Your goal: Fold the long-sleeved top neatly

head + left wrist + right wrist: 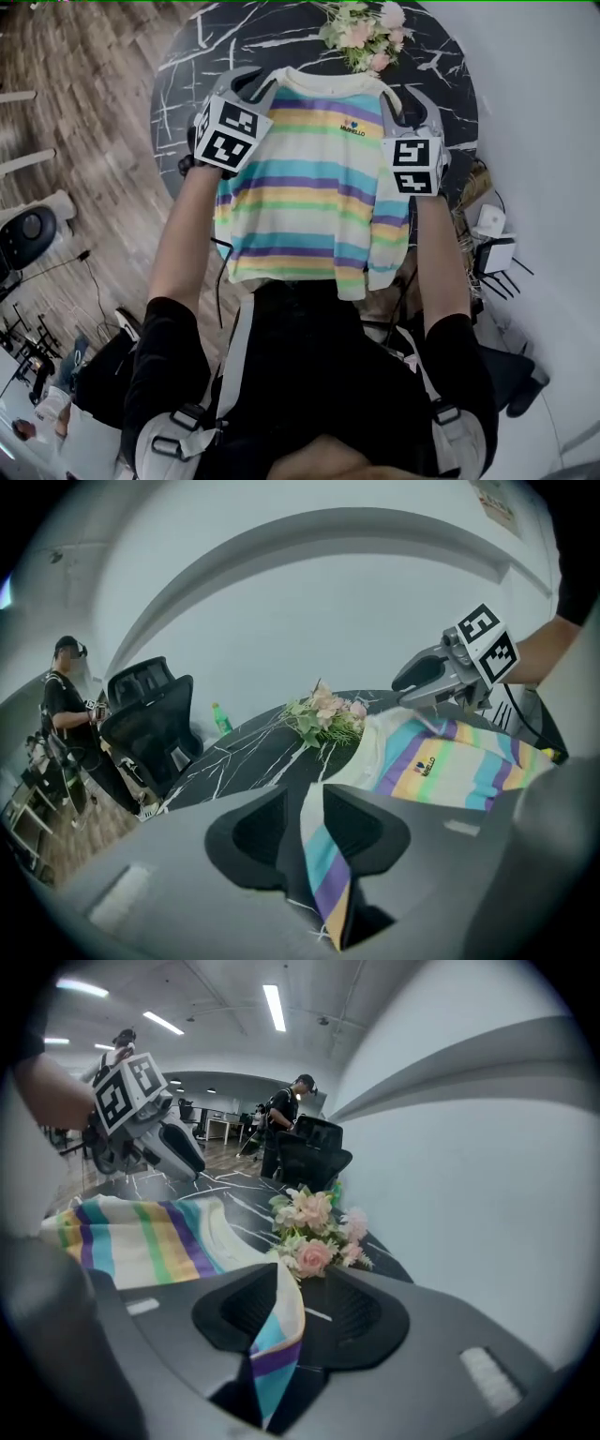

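1. The top (309,187) lies front up on the dark surface (281,37). Its collar is near the flowers (366,33) and its hem is at our edge.
2. The left hand-held gripper (305,794) is at one shoulder. Its jaws are slightly apart with striped fabric between them, and it looks loose, not pinched.
3. The right hand-held gripper (300,1274) is at the other shoulder. Its jaws are wider apart, and fabric is draped against one jaw.
4. We read this step as letting go after the lay-down.
5. To do it well, we open fully and back straight out along the jaws, low and slow, so the shoulders stay level.
6. Cloth may snag on a pad and drag the collar. If it does, we flatten the top again before the first fold.
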`<state>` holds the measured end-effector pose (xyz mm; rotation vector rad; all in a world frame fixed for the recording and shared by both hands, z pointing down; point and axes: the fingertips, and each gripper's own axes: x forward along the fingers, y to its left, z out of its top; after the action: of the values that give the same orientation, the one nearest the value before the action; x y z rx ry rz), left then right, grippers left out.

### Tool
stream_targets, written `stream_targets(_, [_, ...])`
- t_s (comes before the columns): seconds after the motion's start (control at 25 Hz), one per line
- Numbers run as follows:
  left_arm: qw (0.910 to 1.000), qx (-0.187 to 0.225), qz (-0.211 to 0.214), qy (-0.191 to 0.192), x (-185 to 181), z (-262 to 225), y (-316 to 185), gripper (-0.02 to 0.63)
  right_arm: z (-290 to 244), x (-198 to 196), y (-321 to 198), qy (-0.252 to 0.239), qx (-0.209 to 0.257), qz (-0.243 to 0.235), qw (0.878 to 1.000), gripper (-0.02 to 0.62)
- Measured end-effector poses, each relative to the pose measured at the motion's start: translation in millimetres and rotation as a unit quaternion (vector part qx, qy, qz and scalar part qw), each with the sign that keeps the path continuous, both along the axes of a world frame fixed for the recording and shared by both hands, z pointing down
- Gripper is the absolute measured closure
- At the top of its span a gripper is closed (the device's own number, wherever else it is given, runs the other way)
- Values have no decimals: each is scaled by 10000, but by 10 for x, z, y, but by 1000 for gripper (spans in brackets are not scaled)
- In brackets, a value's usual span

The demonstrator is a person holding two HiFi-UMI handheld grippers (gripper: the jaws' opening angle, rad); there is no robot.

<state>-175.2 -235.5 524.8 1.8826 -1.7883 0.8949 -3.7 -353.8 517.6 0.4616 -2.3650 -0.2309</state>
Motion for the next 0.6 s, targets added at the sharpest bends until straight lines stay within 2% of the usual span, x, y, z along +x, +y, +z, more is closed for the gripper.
stream_targets(0.08, [9999,-26,-55,115,1,42,23,442,61,21,15,33,-204,-44,9998,403])
stream_targets(0.32, [9996,-59,-103,253,46,49,166,442,65,162,71,89,-272,86,9996,403])
stream_targets(0.6, [9987,-154,-183,459,234,73,703,442,151,577,569,294,-526,249,9979,407])
